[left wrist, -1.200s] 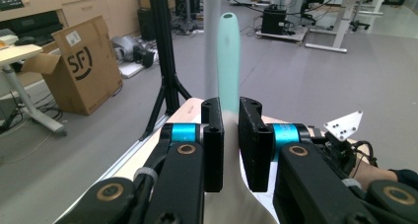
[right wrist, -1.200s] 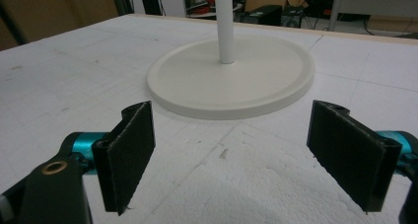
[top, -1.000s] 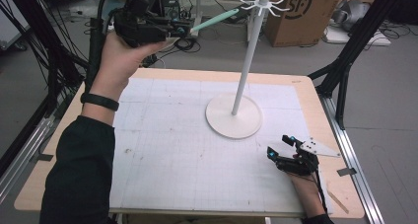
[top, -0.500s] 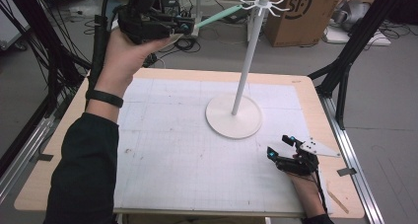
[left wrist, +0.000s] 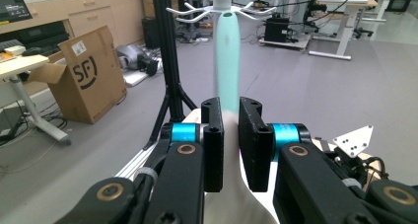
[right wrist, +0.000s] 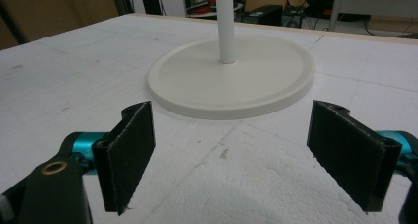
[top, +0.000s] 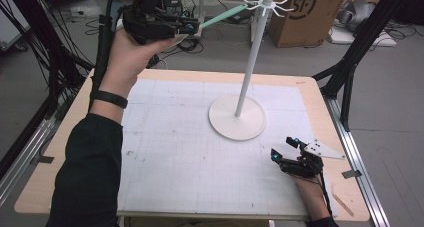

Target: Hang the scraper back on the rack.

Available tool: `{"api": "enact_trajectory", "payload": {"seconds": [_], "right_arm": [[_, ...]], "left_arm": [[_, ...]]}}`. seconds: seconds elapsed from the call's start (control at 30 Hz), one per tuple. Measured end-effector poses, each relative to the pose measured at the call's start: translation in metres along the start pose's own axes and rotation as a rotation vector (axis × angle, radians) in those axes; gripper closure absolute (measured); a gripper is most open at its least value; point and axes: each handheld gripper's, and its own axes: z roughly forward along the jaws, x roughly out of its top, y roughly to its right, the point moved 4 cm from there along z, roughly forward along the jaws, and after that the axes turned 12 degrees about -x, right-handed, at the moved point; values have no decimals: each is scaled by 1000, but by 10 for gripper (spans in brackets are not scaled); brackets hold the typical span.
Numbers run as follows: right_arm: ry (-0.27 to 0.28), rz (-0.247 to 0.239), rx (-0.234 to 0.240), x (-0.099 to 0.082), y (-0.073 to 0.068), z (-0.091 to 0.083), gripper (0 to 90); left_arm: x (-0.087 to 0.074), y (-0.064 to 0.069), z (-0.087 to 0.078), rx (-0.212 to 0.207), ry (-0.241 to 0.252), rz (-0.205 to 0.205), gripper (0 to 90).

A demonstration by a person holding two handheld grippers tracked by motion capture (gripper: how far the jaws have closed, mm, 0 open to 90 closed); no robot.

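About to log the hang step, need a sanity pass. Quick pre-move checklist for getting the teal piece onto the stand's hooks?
1. Left gripper shut on the teal piece: ok.
2. Teal piece tip at the hook crown of the stand: ok, aimed at it.
3. Tip caught on a hook: cannot tell; the tip is blurred.
4. Stand upright, base flat on the white mat: ok.
5. Right gripper open, resting low on the mat, apart from the base: ok.
6. Nothing bracing the stand: not ok if it tips.
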Motion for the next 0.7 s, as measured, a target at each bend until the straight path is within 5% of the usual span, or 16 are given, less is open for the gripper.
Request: {"api": "enact_trajectory", "payload": {"seconds": [0.7], "right_arm": [[1,-1,-2,0,0,0,178]], "left_arm": [[-7,-3,16,30,-49,4,809]]}}
